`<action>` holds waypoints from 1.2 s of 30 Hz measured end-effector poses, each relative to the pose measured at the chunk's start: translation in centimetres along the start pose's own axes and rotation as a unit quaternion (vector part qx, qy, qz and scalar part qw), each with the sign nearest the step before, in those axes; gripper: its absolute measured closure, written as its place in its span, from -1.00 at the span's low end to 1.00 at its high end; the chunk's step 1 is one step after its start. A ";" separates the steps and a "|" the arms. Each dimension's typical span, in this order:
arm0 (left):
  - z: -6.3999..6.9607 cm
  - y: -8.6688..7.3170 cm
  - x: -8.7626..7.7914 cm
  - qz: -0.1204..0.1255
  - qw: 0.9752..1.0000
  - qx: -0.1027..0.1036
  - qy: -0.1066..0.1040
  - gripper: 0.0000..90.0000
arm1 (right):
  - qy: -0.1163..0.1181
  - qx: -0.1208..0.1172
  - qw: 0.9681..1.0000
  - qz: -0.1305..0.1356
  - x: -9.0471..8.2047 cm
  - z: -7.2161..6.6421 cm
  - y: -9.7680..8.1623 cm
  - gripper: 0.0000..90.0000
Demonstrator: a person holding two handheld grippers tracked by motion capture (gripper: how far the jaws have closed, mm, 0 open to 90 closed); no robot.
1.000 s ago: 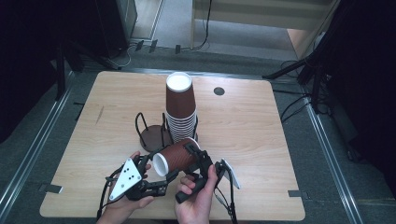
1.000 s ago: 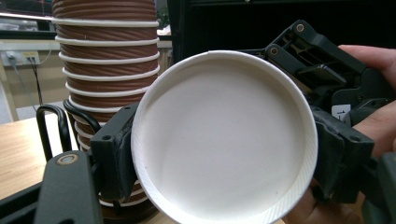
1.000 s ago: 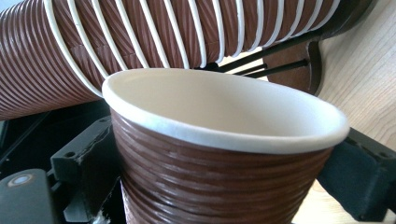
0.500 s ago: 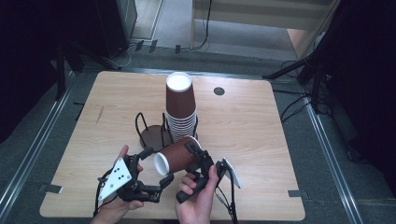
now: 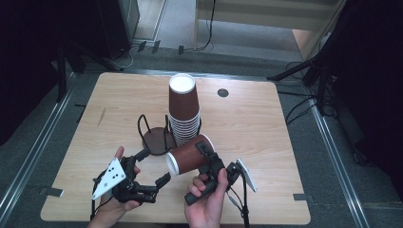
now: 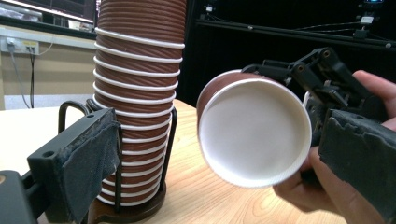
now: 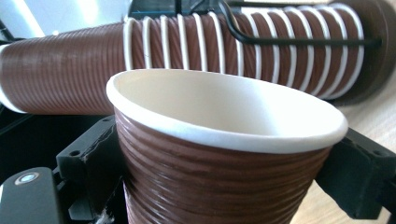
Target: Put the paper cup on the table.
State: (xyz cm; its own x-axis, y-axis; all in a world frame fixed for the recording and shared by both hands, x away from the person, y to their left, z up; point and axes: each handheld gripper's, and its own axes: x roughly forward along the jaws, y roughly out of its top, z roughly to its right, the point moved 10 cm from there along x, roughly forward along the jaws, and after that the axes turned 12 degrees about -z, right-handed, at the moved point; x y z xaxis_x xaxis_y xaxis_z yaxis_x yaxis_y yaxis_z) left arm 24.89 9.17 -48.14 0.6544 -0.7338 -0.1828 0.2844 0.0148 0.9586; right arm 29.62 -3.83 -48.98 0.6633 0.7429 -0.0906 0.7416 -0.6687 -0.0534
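Brown paper cup [image 5: 189, 157] lies on its side in the right gripper [image 5: 205, 153], jaws pinching its wall, just in front of the cup stack [image 5: 184, 111] in the wire holder [image 5: 159, 137]. Long axis near level, open mouth toward the left gripper [image 5: 153, 167]. Versus earlier: left jaws, then closed at the cup rim, now spread wide and empty, apart from the cup.
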 end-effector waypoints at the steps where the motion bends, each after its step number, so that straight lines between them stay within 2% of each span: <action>1: 0.0 0.0 0.0 -0.001 1.000 -0.003 -0.002 -1.00 | -0.003 -0.008 1.000 0.002 -0.1 -0.1 0.1 -0.76; 5: -0.1 -0.2 -0.1 -0.006 1.000 -0.007 -0.008 -1.00 | -0.004 -0.033 0.999 0.013 -0.6 -0.6 0.6 -0.76; 8: -0.3 -0.3 -0.2 -0.009 1.000 -0.011 -0.006 -1.00 | -0.014 -0.057 0.998 0.019 -0.7 -0.8 0.7 -0.76; 14: -0.9 -0.3 -0.5 -0.009 1.000 -0.020 -0.005 -1.00 | -0.029 -0.107 0.993 0.026 -0.9 -1.5 0.7 -0.76; 18: -1.4 -0.2 -0.7 -0.007 1.000 -0.024 -0.001 -1.00 | -0.044 -0.141 0.989 0.033 -1.0 -1.8 0.8 -0.76; 22: -2.1 -0.2 -1.0 -0.008 1.000 -0.029 0.006 -1.00 | -0.063 -0.174 0.982 0.042 -1.1 -2.1 1.0 -0.76; 26: -2.6 -0.3 -1.2 -0.008 0.999 -0.031 0.013 -1.00 | -0.058 -0.196 0.978 0.043 -1.1 -2.3 1.2 -0.76; 30: -3.0 -0.3 -1.3 -0.009 0.999 -0.032 0.018 -1.00 | -0.063 -0.214 0.973 0.053 -1.0 -2.2 1.6 -0.76; 34: -3.4 -0.5 -1.4 -0.011 0.999 -0.033 0.024 -1.00 | -0.066 -0.243 0.965 0.070 -1.0 -2.2 2.2 -0.76; 35: -3.5 -0.6 -1.5 -0.013 0.999 -0.033 0.025 -1.00 | -0.068 -0.245 0.964 0.072 -1.0 -2.2 2.3 -0.76; 36: -3.7 -0.6 -1.5 -0.014 0.999 -0.035 0.027 -1.00 | -0.068 -0.253 0.962 0.074 -1.0 -2.2 2.5 -0.76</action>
State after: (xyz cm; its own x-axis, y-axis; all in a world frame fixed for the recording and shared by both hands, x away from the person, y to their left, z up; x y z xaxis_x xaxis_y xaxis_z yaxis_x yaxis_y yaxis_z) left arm 26.33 12.74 -49.24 0.6819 -0.6970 -0.2218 0.3492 0.0438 0.9360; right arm 31.01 -6.18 -46.79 0.7716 0.6065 -0.1919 0.6169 -0.6396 0.4587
